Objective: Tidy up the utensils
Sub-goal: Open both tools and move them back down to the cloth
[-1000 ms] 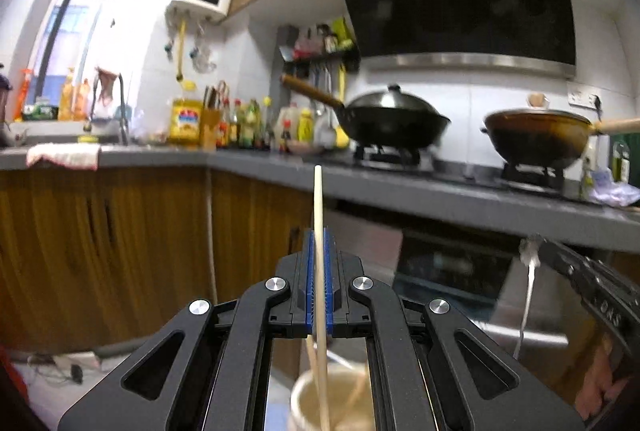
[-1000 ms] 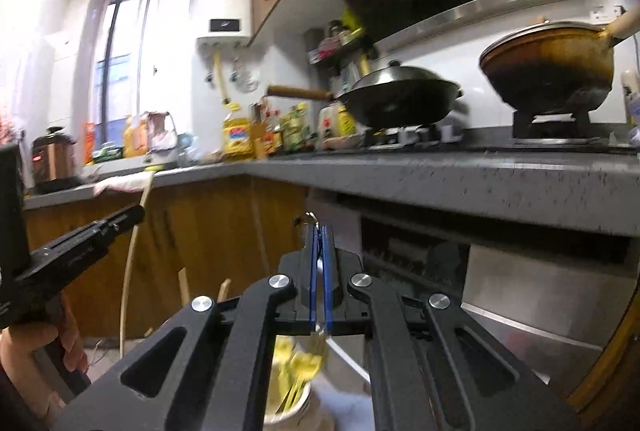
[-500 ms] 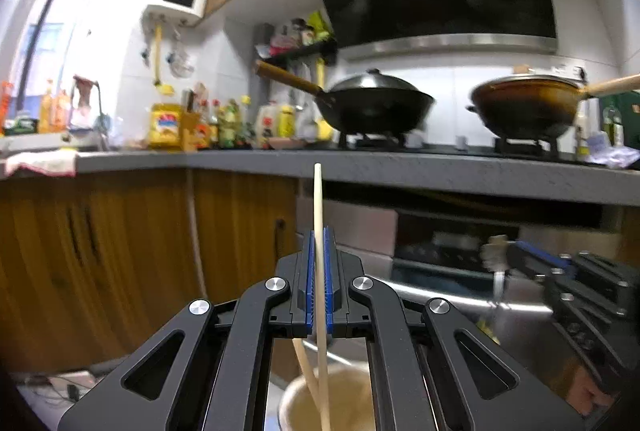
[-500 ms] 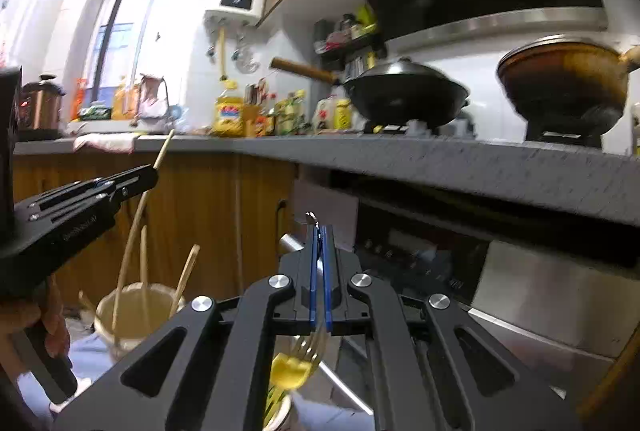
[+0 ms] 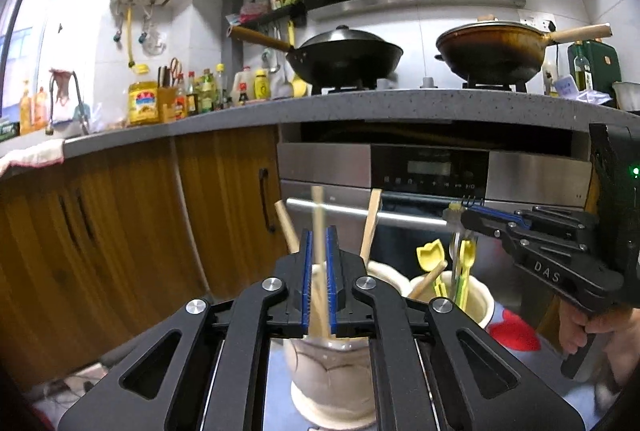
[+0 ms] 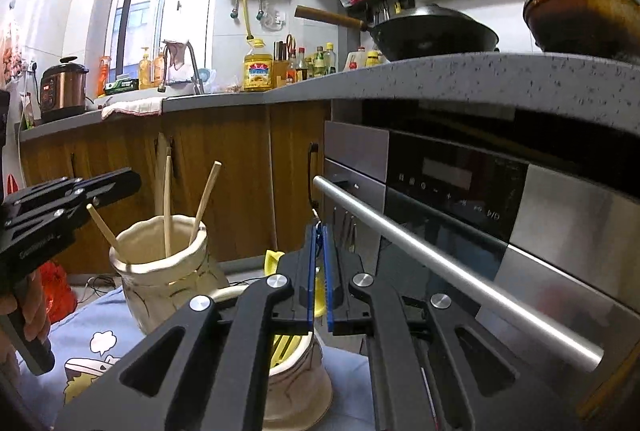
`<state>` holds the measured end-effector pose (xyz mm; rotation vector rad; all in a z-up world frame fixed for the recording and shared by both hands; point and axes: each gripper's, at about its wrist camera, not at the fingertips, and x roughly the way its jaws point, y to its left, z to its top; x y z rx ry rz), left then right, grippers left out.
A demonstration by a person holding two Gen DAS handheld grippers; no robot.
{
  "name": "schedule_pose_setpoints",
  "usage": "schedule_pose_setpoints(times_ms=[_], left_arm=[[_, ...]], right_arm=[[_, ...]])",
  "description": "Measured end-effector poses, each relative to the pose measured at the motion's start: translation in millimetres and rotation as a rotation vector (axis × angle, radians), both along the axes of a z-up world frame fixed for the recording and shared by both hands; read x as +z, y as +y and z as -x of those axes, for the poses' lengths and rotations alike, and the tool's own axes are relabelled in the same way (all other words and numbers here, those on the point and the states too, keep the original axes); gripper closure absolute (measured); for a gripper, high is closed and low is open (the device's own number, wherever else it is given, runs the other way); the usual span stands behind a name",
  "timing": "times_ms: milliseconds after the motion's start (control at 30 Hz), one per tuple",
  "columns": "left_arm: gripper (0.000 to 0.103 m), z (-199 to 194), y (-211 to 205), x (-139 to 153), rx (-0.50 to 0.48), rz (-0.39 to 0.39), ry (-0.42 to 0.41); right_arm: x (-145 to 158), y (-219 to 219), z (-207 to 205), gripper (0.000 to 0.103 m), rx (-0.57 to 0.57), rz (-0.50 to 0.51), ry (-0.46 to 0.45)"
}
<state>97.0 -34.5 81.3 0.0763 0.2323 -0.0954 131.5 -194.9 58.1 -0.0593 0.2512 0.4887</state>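
My left gripper [image 5: 317, 243] stands open just above a cream ceramic jar [image 5: 328, 383]. A blurred wooden chopstick [image 5: 319, 231] sits loose between the jaws, and two more chopsticks [image 5: 370, 227] lean in the jar. My right gripper [image 6: 319, 231] has its jaws slightly apart above a second cream jar [image 6: 296, 387] that holds yellow and green plastic cutlery [image 5: 464, 271]. A metal fork [image 6: 319, 227] stands in the narrow gap. The left gripper [image 6: 120, 183] and the chopstick jar [image 6: 164, 271] also show in the right wrist view.
Both jars stand on a pale blue printed cloth [image 6: 92, 343] in front of a steel built-in oven [image 5: 432, 175] with a bar handle [image 6: 440, 267]. Wooden cabinets [image 5: 120, 231] and a grey countertop [image 5: 360, 107] with woks and bottles lie behind.
Both grippers have come down over the jars. The left jaws have opened and the chopstick has dropped lower into its jar. The right jaws have parted slightly around the fork.
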Motion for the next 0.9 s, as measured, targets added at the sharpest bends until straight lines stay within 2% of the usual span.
schedule_pose_setpoints(times_ms=[67, 133, 200, 267, 333, 433, 500, 567, 600, 900], left_arm=[[0.088, 3, 2, 0, 0.004, 0.005, -0.002], [0.087, 7, 3, 1, 0.009, 0.008, 0.006], [0.083, 12, 4, 3, 0.012, 0.009, 0.012], [0.071, 19, 5, 4, 0.015, 0.01, 0.018], [0.07, 28, 6, 5, 0.018, 0.011, 0.03], [0.068, 40, 7, 6, 0.029, 0.001, 0.048], [0.063, 49, 7, 5, 0.034, -0.001, 0.065], [0.04, 57, 8, 2, 0.047, -0.002, 0.085], [0.038, 62, 9, 1, 0.048, 0.001, 0.088], [0.038, 87, 10, -30, 0.051, 0.016, 0.219]], right_arm=[[1, -2, -2, 0.097, 0.011, -0.01, 0.018], [1, -5, -3, 0.081, 0.026, -0.029, 0.037], [3, -6, -1, 0.075, 0.042, -0.043, 0.045], [5, -9, 4, 0.071, 0.043, -0.053, 0.041], [9, -13, 12, 0.059, 0.06, -0.075, 0.039], [13, -19, 21, 0.056, 0.074, -0.097, 0.033], [16, -24, 29, 0.053, 0.087, -0.119, 0.038], [17, -29, 36, 0.047, 0.097, -0.136, 0.051], [17, -32, 40, 0.046, 0.098, -0.139, 0.062], [-12, -21, 67, 0.046, 0.197, -0.072, 0.195]])
